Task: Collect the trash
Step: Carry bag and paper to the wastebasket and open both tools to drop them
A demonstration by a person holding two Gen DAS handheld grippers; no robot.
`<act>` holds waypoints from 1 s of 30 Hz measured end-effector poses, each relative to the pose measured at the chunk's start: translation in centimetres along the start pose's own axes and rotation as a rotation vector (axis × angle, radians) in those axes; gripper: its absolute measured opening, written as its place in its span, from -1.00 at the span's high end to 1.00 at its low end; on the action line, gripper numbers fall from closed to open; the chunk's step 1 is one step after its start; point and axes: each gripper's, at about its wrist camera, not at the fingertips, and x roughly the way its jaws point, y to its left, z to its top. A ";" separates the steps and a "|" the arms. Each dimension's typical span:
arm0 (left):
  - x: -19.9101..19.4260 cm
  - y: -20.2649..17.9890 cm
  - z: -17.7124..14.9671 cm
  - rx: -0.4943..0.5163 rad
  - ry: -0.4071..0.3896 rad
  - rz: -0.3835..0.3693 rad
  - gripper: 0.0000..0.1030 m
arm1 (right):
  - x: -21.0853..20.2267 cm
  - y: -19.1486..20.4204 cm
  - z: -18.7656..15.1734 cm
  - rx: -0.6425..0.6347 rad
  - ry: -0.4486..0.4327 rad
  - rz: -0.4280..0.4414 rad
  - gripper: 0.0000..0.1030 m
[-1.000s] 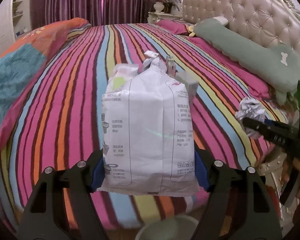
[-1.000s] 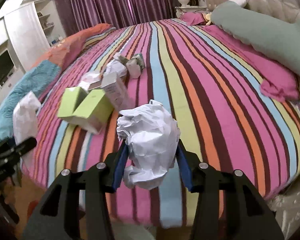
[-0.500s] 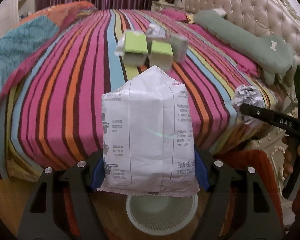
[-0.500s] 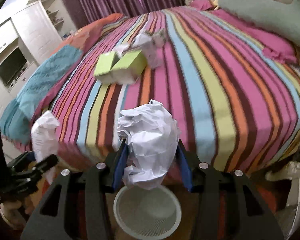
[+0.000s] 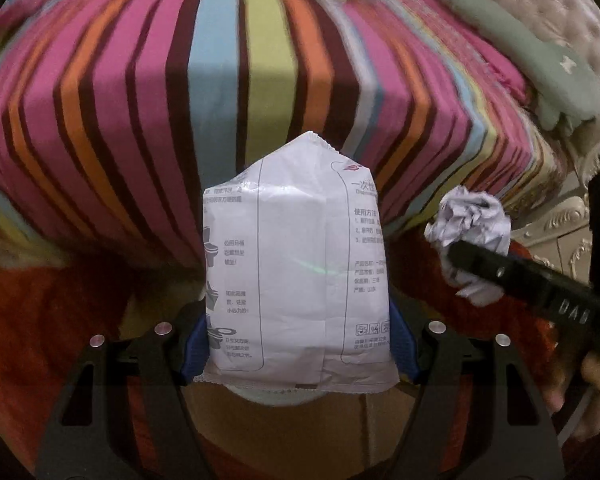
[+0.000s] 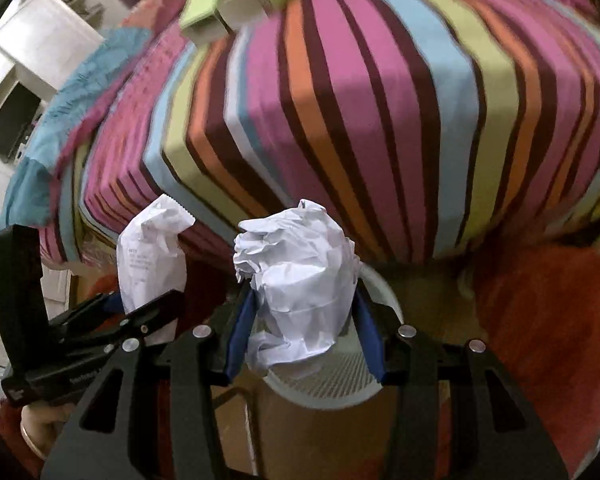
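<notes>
Both of my grippers are loaded. The left gripper (image 5: 298, 344) is clamped on a white printed packet (image 5: 296, 272), held upright between the blue pads; the right gripper (image 6: 304, 332) is clamped on a crumpled paper ball (image 6: 296, 280). Directly below the ball sits the white mesh bin (image 6: 340, 380) on the floor, its rim partly hidden behind the paper — in the left view only a sliver of that rim shows under the packet. Neither piece has been let go yet.

Judged progress: two items picked up and brought over the bin; dropping them is what remains of this round. Further off, near the far edge of the striped bed (image 6: 380, 100), the green boxes (image 6: 204, 20) and other pale scraps beside them — blurred — are still to be collected, so the task looks less than half done.

Change against the earlier frames: a second ago both cameras looked across the top of the bed, with the bin barely in view. Now both are tilted down past the foot edge of the bed, the bin sits under my right fingers, and the boxes have slid to the top of the view. Grips unchanged.
</notes>
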 end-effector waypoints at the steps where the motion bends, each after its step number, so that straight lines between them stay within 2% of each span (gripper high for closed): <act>1: 0.6 0.1 -0.3 -0.005 0.022 0.006 -0.37 | 0.8 -0.1 -0.3 0.008 0.027 -0.002 0.12; 5: 3.0 0.2 -0.9 -0.008 0.110 0.022 -0.37 | 3.6 0.0 -0.8 0.028 0.114 -0.004 0.12; 11: 7.8 1.7 -1.6 -0.092 0.271 0.033 -0.37 | 8.0 -0.6 -1.4 0.091 0.259 -0.007 0.12; 20: 13.7 2.0 -2.0 -0.146 0.444 0.038 -0.37 | 13.4 -3.4 -2.0 0.214 0.394 -0.025 0.12; 27: 17.1 2.6 -2.8 -0.214 0.544 0.056 -0.41 | 15.5 -6.1 -3.1 0.352 0.465 0.001 0.08; 28: 17.2 3.0 -3.0 -0.228 0.554 0.061 -0.49 | 15.6 -6.3 -3.2 0.362 0.468 0.003 -0.03; 29: 17.4 3.2 -3.1 -0.239 0.561 0.067 -0.56 | 15.6 -6.5 -3.3 0.372 0.471 0.002 -0.25; 30: 17.4 3.5 -3.4 -0.247 0.563 0.071 -0.66 | 15.9 -6.5 -3.3 0.381 0.472 -0.004 -0.39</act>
